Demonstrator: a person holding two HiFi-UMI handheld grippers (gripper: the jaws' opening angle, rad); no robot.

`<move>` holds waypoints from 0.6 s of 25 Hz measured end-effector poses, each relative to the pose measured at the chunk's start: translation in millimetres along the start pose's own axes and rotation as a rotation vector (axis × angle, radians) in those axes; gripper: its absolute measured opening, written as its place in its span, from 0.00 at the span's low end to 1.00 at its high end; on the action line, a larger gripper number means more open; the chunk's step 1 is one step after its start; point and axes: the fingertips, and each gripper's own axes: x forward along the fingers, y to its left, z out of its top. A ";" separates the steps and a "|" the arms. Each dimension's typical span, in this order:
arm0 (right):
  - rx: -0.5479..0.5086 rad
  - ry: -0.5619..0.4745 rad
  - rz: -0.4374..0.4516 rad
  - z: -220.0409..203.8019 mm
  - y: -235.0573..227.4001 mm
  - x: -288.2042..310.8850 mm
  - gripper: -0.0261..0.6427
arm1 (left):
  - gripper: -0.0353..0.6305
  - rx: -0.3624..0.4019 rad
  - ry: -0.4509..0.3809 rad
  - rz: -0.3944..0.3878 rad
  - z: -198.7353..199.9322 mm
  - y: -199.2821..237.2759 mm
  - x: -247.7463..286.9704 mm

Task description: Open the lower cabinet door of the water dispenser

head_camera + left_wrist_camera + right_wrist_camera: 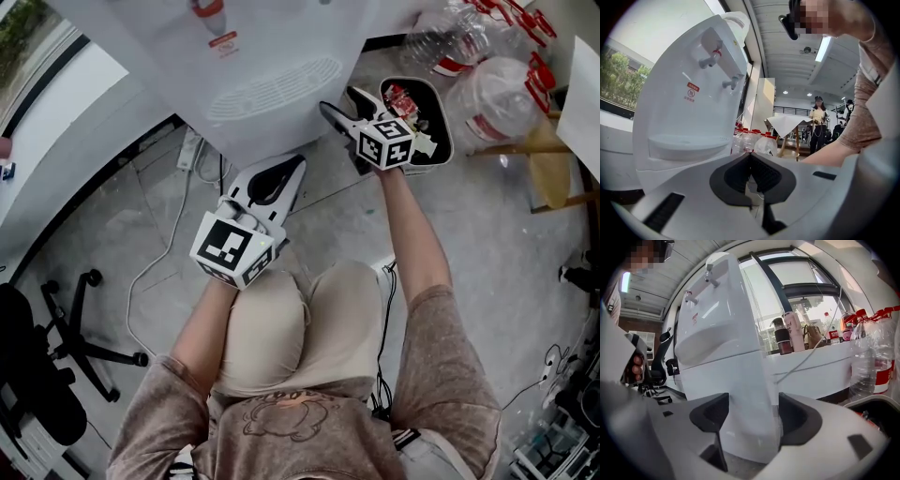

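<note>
The right gripper (pixel 752 416) is wide open, low in the frame. The lower cabinet door (pixel 736 376) corner shows between its jaws. Whether they touch is hard to see.

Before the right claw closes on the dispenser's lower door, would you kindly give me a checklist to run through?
1. The right claw stands open wide: ok.
2. Edge of the lower cabinet door sits between its jaws: ok.
3. Contact with the door: cannot tell.
4. Door shut flush: ok.
5. The left claw is shut, empty, not on the water dispenser: ok.
</note>
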 end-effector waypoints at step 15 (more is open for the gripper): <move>-0.068 0.017 0.180 2.7 5.2 12.2 0.49 | 0.08 0.004 0.034 -0.036 -5.5 1.6 1.2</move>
